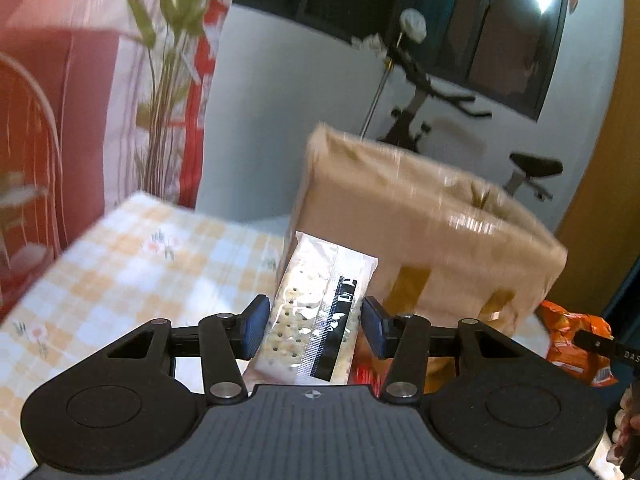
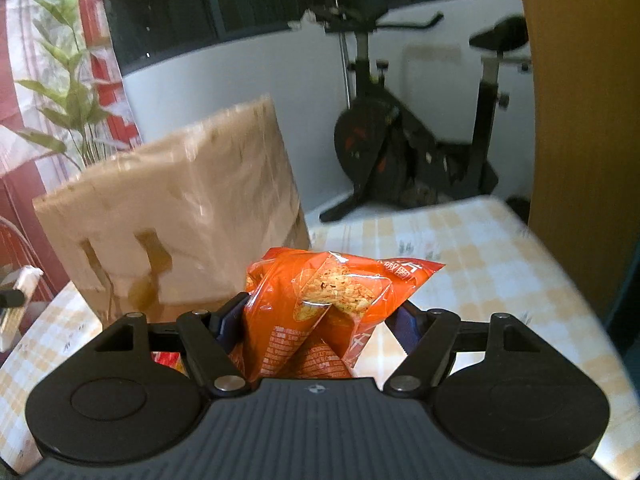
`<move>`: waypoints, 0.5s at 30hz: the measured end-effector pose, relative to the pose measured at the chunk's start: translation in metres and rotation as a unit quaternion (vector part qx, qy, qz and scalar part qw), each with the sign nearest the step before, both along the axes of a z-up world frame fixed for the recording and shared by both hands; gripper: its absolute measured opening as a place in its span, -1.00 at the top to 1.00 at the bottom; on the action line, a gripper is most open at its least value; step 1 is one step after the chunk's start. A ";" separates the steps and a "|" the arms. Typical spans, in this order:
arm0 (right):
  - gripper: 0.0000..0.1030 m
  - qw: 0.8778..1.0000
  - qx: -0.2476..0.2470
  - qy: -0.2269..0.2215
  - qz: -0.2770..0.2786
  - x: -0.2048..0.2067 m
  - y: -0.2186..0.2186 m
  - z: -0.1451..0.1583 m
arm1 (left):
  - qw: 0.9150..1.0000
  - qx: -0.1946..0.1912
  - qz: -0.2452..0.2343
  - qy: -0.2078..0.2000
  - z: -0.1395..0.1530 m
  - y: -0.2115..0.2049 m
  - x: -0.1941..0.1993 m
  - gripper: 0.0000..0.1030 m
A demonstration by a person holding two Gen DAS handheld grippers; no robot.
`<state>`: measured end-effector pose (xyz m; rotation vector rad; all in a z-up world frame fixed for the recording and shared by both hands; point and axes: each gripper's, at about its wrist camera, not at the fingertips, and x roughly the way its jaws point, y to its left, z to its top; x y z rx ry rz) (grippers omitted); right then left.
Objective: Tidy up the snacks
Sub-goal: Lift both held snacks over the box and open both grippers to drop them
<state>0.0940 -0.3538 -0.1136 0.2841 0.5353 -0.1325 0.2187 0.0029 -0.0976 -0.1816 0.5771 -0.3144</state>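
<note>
Holding one snack in each gripper, you are partway through the job. Your left gripper [image 1: 312, 330] has its blue pads clamped on the sides of a clear-wrapped cracker pack [image 1: 320, 312], which points up toward the cardboard box [image 1: 420, 232]. Your right gripper [image 2: 320, 320] is clenched on a crumpled orange snack bag [image 2: 328, 304], also carried above the tabletop, just in front of the same box. In the left view that orange bag shows at the far right edge, so the two loads sit side by side.

Neither snack is inside the box yet, by the look of it; both sit at about its front wall, below its rim. Whether anything already lies in the box you cannot tell, since its inside is hidden and blurred. A scrap of red packaging [image 2: 168, 360] peeks out beneath the grippers, so at least one more item probably waits on the table.

That table wears a checked yellow-and-white cloth [image 1: 132, 264] with small flower prints. Behind it stand an exercise bike [image 2: 400, 148], a leafy plant [image 2: 68, 92], red-and-white curtains [image 1: 192, 68] and dark windows [image 1: 500, 20]; a wooden panel [image 2: 580, 120] fills the right side.
</note>
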 end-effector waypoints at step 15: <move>-0.44 0.990 -0.046 -0.130 -0.015 0.007 -0.013 0.089 | 0.995 -0.011 -0.021 -0.101 0.079 -0.029 0.032 -0.02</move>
